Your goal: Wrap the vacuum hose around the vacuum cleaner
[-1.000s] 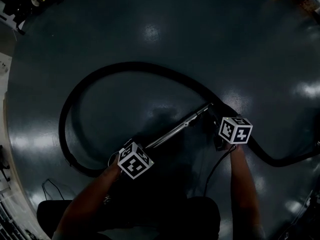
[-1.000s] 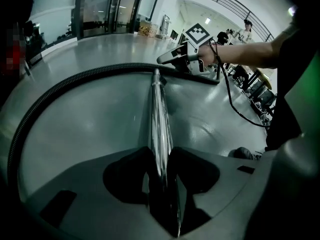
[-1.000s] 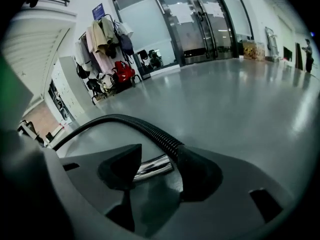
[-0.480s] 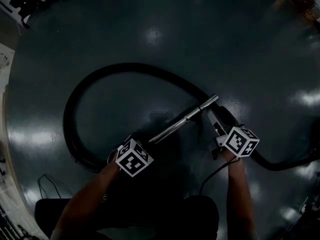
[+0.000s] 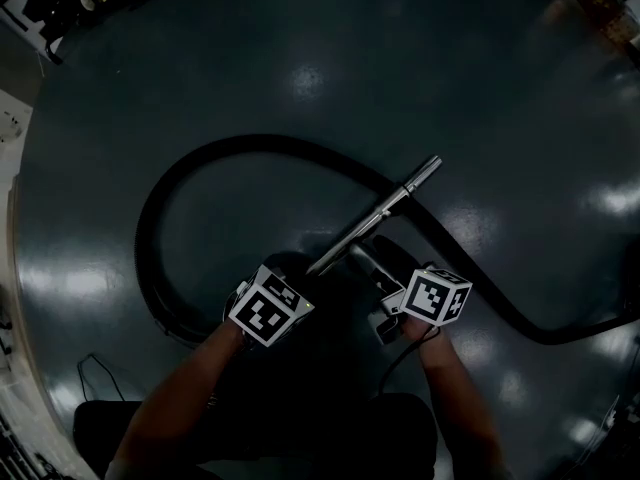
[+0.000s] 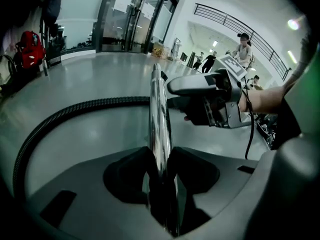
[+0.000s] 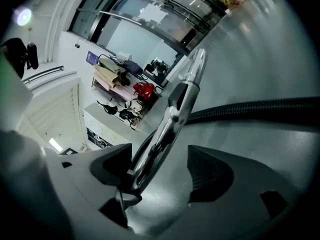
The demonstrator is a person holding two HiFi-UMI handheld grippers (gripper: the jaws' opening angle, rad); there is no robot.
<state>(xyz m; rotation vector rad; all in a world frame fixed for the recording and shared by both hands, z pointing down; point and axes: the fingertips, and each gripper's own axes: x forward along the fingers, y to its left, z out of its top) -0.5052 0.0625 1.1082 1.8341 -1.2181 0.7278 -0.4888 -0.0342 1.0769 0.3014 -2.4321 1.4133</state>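
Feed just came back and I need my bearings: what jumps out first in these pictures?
A shiny metal tube slants across the middle of the head view above the dark floor, its near end clamped in the left gripper. A black hose lies on the floor in a wide loop to its left. The right gripper, whose jaws have just been opening, stands open with the tube between them.

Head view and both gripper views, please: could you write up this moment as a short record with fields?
left gripper: shut on the metal tube, near its lower end
right gripper: open; jaws have just been opening; the tube runs between them, close to one jaw, not pinched
tube position: slanting up and to the right in the head view
hose: black, ribbed, lying in a wide loop and running off to the right
floor: dark, glossy
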